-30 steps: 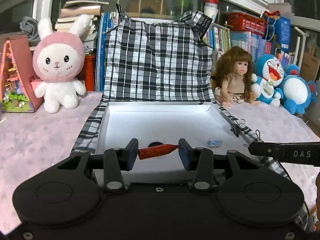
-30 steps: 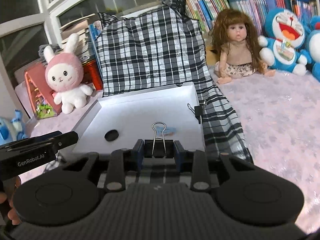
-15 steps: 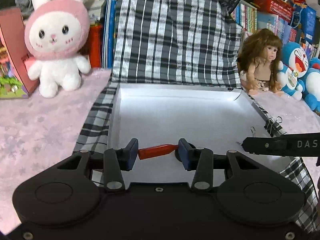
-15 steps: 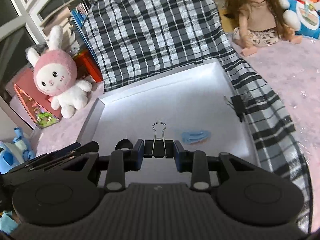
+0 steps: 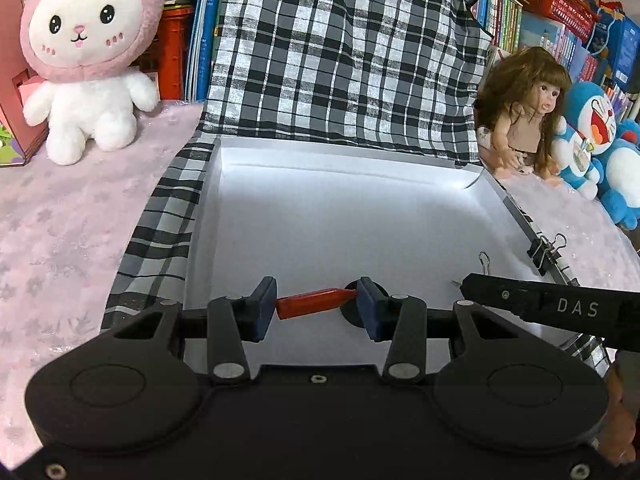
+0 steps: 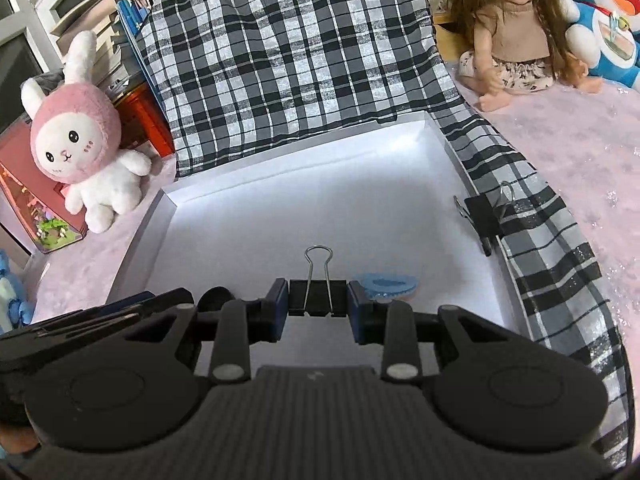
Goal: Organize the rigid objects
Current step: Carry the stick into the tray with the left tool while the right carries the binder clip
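Observation:
My left gripper (image 5: 316, 307) is shut on a small red pointed object (image 5: 310, 303), held crosswise over the near part of the white tray (image 5: 340, 176). A black round disc (image 5: 352, 314) lies on the tray floor just behind it. My right gripper (image 6: 316, 303) is shut on a black binder clip (image 6: 317, 298), its wire handles pointing forward, over the tray (image 6: 280, 168). A blue flat piece (image 6: 386, 284) lies on the tray floor just right of it. The black disc (image 6: 214, 298) shows to its left. The right gripper's body (image 5: 552, 312) crosses the left wrist view.
The tray sits on a black-and-white plaid cloth (image 5: 344, 48). Another binder clip (image 6: 486, 216) grips the tray's right rim (image 5: 544, 250). A pink bunny plush (image 5: 86, 52), a doll (image 5: 524, 108) and blue plush toys (image 5: 592, 136) stand on the pink surface. Books line the back.
Both grippers have moved forward and lower over the tray with their objects still held. The tray fills more of both views and the blue piece now lies beside the right fingertip.

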The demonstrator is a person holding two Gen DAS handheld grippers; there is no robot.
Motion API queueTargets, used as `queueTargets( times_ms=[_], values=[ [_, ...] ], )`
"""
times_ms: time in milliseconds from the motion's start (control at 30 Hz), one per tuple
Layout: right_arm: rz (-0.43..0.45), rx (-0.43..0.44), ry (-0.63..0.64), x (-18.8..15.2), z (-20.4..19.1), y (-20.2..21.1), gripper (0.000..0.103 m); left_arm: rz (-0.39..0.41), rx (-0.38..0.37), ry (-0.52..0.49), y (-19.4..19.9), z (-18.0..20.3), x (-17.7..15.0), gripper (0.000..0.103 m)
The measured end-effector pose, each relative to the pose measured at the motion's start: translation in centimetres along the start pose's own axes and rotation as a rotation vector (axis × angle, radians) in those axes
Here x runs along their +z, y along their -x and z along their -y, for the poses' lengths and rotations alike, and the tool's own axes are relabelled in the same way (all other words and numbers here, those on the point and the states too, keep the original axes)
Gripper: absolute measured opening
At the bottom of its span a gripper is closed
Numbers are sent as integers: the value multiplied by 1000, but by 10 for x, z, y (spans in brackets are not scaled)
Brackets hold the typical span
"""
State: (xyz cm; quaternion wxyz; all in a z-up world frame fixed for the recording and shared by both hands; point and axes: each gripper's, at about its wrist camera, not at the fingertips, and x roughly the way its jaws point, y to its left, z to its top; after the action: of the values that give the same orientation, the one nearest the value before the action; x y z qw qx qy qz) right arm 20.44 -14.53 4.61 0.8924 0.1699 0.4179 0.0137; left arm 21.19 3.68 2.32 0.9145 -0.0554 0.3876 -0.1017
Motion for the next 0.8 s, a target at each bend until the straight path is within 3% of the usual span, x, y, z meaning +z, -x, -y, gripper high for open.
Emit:
queueTargets(
  times_ms=[667, 800],
  values=[
    [12, -42, 64, -8, -6, -6, 39, -5, 17, -43, -9, 9, -6, 43],
    [15, -33, 63, -8, -6, -5, 39, 5, 22, -48, -6, 9, -6, 53]
  ],
)
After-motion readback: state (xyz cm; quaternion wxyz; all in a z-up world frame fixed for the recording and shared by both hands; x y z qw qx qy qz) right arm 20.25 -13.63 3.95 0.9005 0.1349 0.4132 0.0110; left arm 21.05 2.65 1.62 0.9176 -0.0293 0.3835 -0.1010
